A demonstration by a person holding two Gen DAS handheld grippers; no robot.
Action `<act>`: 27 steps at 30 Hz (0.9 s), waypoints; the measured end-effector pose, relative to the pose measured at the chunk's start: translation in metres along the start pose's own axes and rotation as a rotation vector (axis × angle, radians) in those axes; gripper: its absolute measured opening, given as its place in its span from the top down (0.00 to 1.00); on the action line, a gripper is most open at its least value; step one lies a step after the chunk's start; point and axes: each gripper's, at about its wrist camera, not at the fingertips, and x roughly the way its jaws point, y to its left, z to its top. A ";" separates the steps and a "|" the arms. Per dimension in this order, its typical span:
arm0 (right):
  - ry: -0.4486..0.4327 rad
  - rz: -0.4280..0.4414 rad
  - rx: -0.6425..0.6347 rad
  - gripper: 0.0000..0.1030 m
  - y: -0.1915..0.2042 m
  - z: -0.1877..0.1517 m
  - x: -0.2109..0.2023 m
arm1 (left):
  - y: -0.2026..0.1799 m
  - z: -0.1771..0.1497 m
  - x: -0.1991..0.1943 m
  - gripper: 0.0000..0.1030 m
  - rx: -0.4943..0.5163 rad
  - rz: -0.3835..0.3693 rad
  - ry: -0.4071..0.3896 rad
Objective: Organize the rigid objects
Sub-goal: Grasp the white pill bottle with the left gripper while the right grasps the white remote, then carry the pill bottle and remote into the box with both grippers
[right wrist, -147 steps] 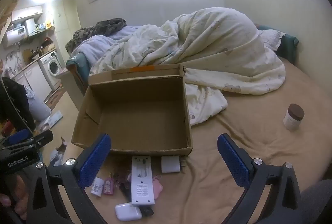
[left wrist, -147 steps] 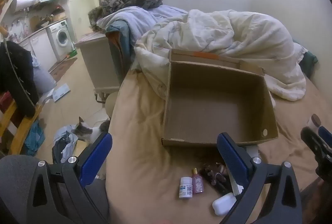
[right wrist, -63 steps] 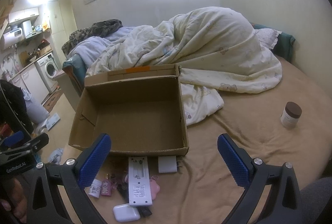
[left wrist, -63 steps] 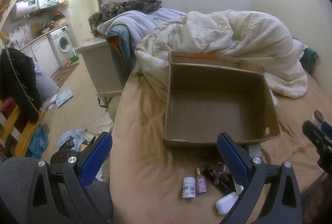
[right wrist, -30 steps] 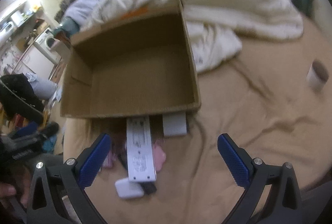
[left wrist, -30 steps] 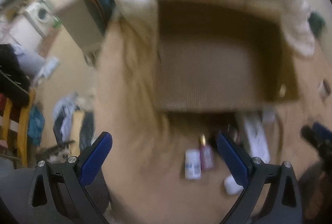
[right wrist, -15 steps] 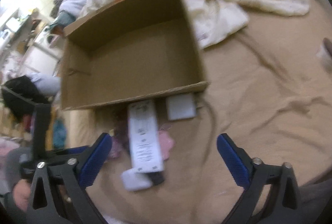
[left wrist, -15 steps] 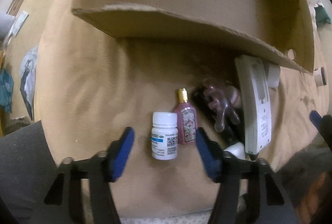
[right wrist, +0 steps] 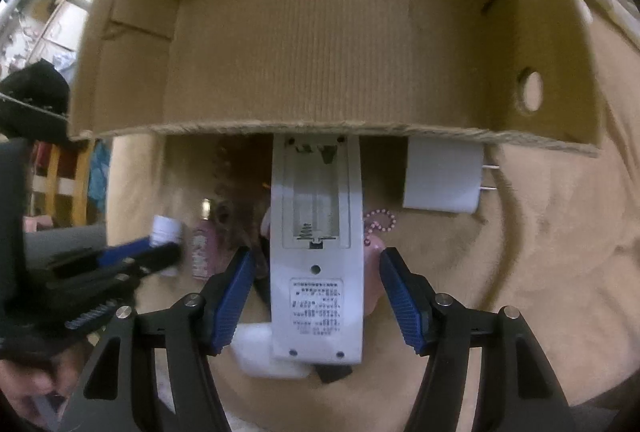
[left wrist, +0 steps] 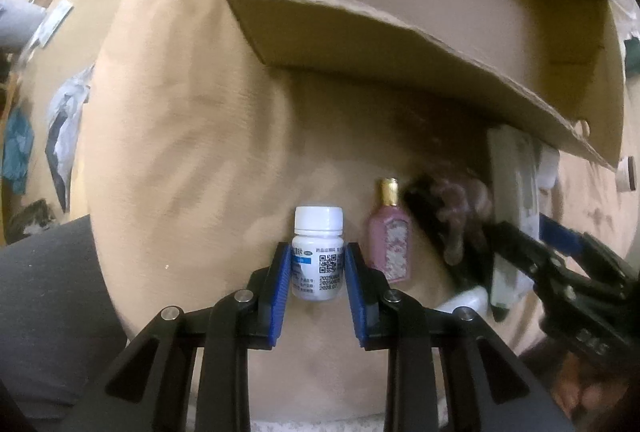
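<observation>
Tan bedding [left wrist: 180,112] is carrying everything here, and we are taking the cardboard box [right wrist: 320,44] as our landmark: it is lying open and bare inside, which is probably why the small things are waiting in a row just outside its near wall.

We are bringing the left gripper [left wrist: 316,274] straight down over the white pill bottle [left wrist: 318,252], which is lying on its side a little way out from the box's near edge. Its jaws are closing with the bottle between them, the blue pads [left wrist: 280,284] sitting right at the label's sides; we judge them to be just touching, hardly squeezing yet.

We are lowering the right gripper [right wrist: 316,296] over the white remote [right wrist: 316,244], lying back-up with its top tucked under the box's near rim. Those jaws are closing too, still spread clear of the remote's edges.

Room is tight. The pink perfume bottle [left wrist: 390,244] is lying just beside the pill bottle, on the side towards the remote, and a white charger [right wrist: 440,176] is sitting against the box wall. The box's raised near edge [right wrist: 320,126] is what we think both lifts must clear.
</observation>
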 end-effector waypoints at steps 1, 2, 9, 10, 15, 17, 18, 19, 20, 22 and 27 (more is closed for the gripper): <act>-0.011 -0.016 -0.004 0.52 0.000 0.001 0.000 | 0.001 0.002 0.000 0.76 0.002 0.001 0.006; -0.014 -0.009 -0.004 0.55 0.001 0.002 -0.001 | 0.010 0.012 -0.003 0.76 0.006 -0.001 0.012; -0.025 0.039 -0.011 0.55 0.003 -0.009 -0.007 | 0.002 0.015 0.000 0.76 0.024 0.046 0.022; -0.025 0.040 -0.010 0.55 0.000 -0.011 -0.008 | 0.001 0.013 0.000 0.77 0.026 0.049 0.020; -0.043 0.048 -0.024 0.55 0.004 -0.013 -0.013 | -0.005 0.010 -0.009 0.77 0.013 0.065 0.002; -0.051 0.059 -0.027 0.55 0.002 -0.014 -0.016 | -0.006 0.008 -0.012 0.77 0.008 0.071 -0.002; -0.054 0.063 -0.026 0.55 0.001 -0.016 -0.018 | -0.006 0.007 -0.013 0.77 0.010 0.079 -0.006; -0.058 0.066 -0.025 0.55 0.001 -0.017 -0.021 | -0.002 0.006 -0.013 0.77 0.013 0.083 -0.009; -0.064 0.069 -0.027 0.55 -0.001 -0.023 -0.024 | -0.002 0.005 -0.014 0.77 0.017 0.093 -0.013; -0.075 0.071 -0.026 0.55 -0.002 -0.029 -0.030 | 0.003 0.000 -0.012 0.77 0.022 0.097 -0.020; -0.095 0.092 -0.026 0.55 -0.004 -0.036 -0.042 | 0.005 -0.008 -0.028 0.77 0.030 0.116 -0.078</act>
